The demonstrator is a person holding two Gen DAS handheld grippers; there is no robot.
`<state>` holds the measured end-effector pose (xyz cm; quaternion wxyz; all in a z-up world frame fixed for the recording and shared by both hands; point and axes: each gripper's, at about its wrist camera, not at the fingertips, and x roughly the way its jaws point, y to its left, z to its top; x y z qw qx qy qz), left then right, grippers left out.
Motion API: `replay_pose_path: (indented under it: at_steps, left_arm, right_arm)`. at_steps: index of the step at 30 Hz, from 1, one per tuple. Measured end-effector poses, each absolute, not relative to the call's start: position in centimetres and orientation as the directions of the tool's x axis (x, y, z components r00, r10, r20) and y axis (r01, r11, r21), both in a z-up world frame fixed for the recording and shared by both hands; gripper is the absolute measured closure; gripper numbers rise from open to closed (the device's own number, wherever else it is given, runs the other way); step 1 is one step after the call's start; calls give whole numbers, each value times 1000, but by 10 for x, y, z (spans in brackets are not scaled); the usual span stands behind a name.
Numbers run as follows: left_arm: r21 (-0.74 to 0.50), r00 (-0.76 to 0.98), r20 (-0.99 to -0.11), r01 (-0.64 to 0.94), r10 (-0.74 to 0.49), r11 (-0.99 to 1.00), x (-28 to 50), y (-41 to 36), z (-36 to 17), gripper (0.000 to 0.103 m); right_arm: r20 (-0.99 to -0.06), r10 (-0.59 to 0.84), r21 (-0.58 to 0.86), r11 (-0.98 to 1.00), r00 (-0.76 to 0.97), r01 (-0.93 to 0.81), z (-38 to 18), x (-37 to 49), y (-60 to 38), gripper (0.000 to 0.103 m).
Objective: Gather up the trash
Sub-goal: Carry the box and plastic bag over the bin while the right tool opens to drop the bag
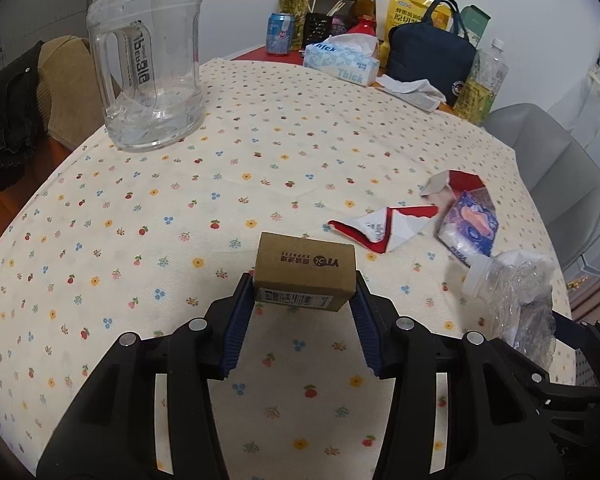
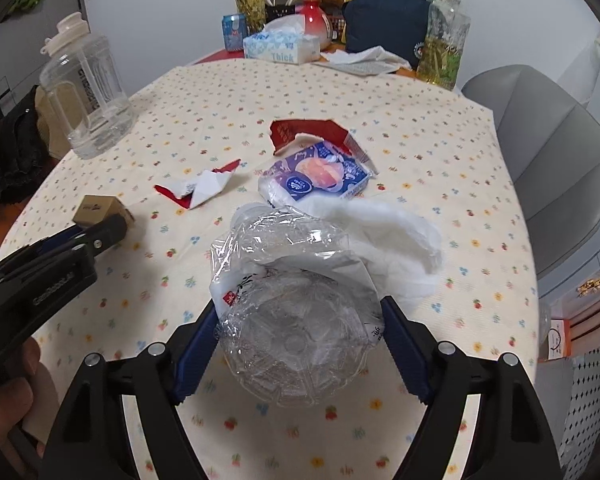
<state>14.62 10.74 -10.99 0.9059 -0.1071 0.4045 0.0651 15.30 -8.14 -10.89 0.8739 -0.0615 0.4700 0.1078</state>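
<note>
My left gripper (image 1: 305,294) is shut on a small brown cardboard box (image 1: 306,270), held just above the flowered tablecloth (image 1: 180,200); the box also shows in the right wrist view (image 2: 98,209). My right gripper (image 2: 298,316) is shut on a crushed clear plastic bottle (image 2: 296,320), seen too in the left wrist view (image 1: 512,292). On the cloth lie torn red-and-white paper pieces (image 2: 200,188) (image 2: 308,132), a blue-purple tissue packet (image 2: 320,176) and crumpled white plastic (image 2: 392,232).
A big clear water jug (image 1: 148,56) stands at the left. At the back are a tissue box (image 1: 340,62), a navy bag (image 1: 428,56), a can (image 1: 280,34) and bottles. A grey chair (image 2: 556,152) stands at the right edge.
</note>
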Motion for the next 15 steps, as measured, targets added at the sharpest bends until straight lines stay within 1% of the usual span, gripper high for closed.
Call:
replay_pose_path:
  at_steps: [6,15]
  left_arm:
    - [-143,679,-734,-174,13,974,132,91,-99,55]
    - [-136,699,-714,-98,-29,986,121,49,-81,55]
  right_arm:
    - [-816,152,17,971,558,-239,-94,127,-95,26]
    - [-788,134,37,984,601,-172,-72,101,-138,26]
